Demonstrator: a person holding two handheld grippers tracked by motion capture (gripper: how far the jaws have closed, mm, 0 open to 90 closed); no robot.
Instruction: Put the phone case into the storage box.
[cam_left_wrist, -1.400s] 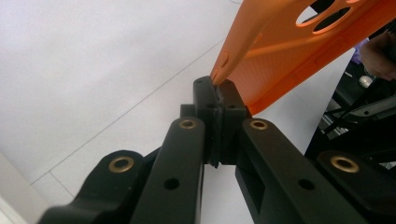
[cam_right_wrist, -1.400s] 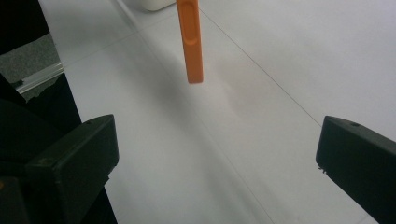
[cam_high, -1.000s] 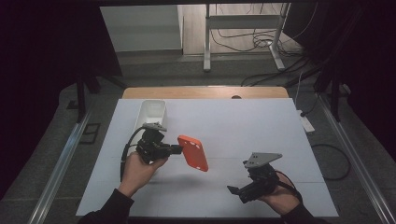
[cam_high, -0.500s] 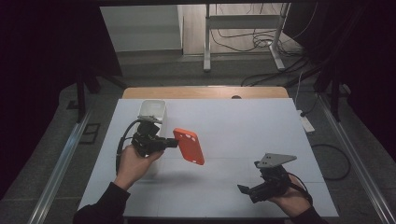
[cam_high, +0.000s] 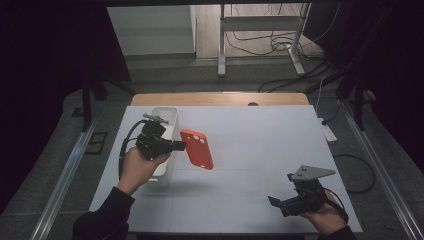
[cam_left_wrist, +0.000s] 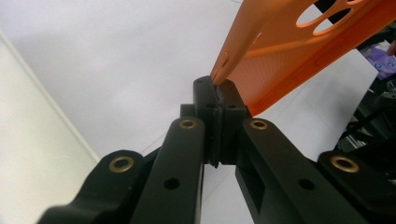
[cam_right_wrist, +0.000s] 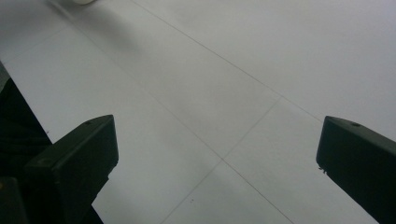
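Observation:
An orange phone case (cam_high: 197, 148) hangs in the air above the left half of the white table (cam_high: 250, 130), tilted, camera cut-outs near its upper end. My left gripper (cam_high: 177, 145) is shut on its left edge. In the left gripper view the two black jaws pinch the thin orange rim (cam_left_wrist: 219, 74) at my left gripper (cam_left_wrist: 216, 88) tip, and the case (cam_left_wrist: 299, 51) fans out to the upper right. My right gripper (cam_high: 274, 202) rests low near the table's front right, jaws wide apart. Nothing lies between its fingers (cam_right_wrist: 79, 154) in the right gripper view of my right gripper (cam_right_wrist: 217, 154).
A white open bin (cam_high: 167, 116) stands at the table's left, just behind and under my left hand. A wooden board (cam_high: 220, 98) edges the far side. Metal rails run along both sides of the table, and cables lie on the floor beyond.
My left gripper has carried the orange case up and toward the far left, over the white bin's side. My right gripper has drifted right and toward the front edge.

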